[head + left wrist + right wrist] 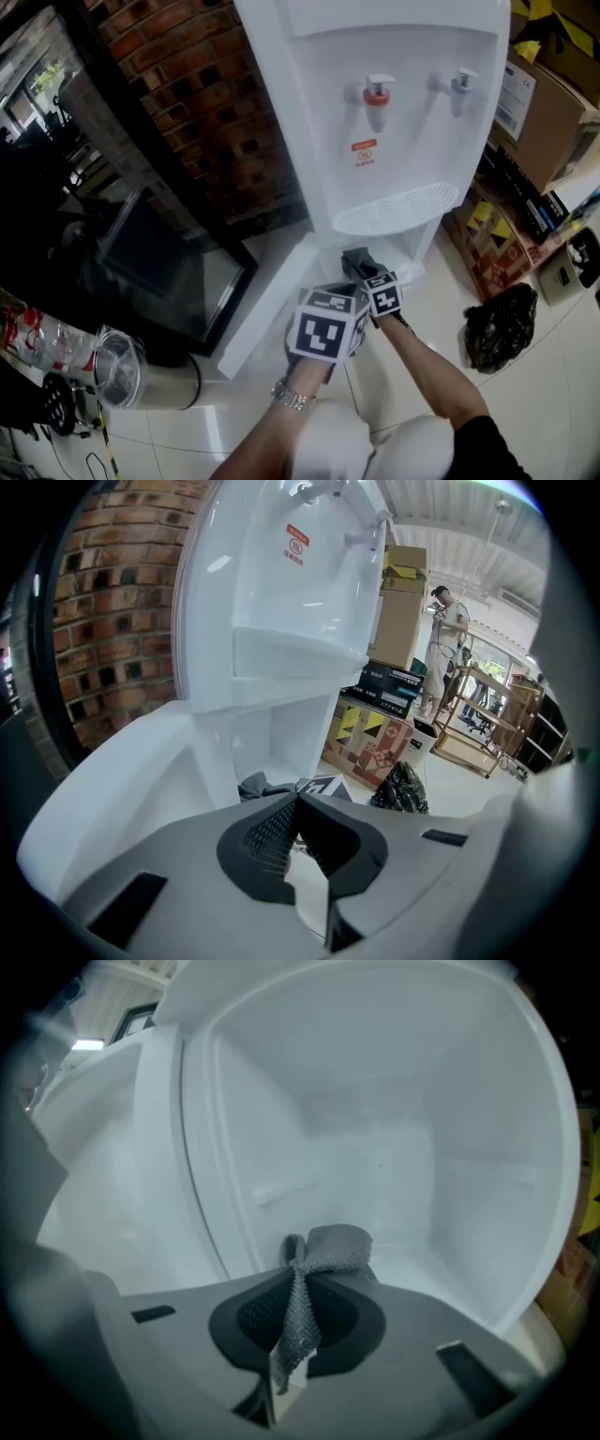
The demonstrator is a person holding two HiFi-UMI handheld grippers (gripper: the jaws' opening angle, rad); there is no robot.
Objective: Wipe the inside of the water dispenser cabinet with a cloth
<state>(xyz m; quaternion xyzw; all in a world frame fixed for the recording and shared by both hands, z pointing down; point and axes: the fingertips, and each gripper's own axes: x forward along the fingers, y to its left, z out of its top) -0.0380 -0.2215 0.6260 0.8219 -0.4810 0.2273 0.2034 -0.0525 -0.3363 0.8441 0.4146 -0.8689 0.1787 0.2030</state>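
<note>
The grey cloth (pixel 309 1283) was pinched in the right gripper (pixel 298 1271), with the jaws clamped on a twisted strip of it and the rest bunched up just past the tips. Only the right gripper view looked into the cabinet (pixel 394 1147). It was all white inside, and the cloth sat low near the floor, just inside the opening. From the head view you only got a dark bit of cloth poking in under the water dispenser (pixel 394 122), below the drip tray (pixel 398 208), beside the open cabinet door (pixel 272 300).

The left gripper (pixel 298 801) had its jaws pressed together with nothing in them. It hung just outside the cabinet, right beside the other gripper. Its view caught the cloth from behind, plus the right gripper's marker cube (pixel 323 785).

The head view showed the red tap (pixel 377 94) and blue tap (pixel 461 82) up top, and a brick wall (pixel 197 103) to the left. Cardboard boxes (pixel 548 112) and a black bag (pixel 499 323) were on the right. Only the left gripper view showed a person (pixel 448 630) standing well back by a wooden rack (pixel 487 714).
</note>
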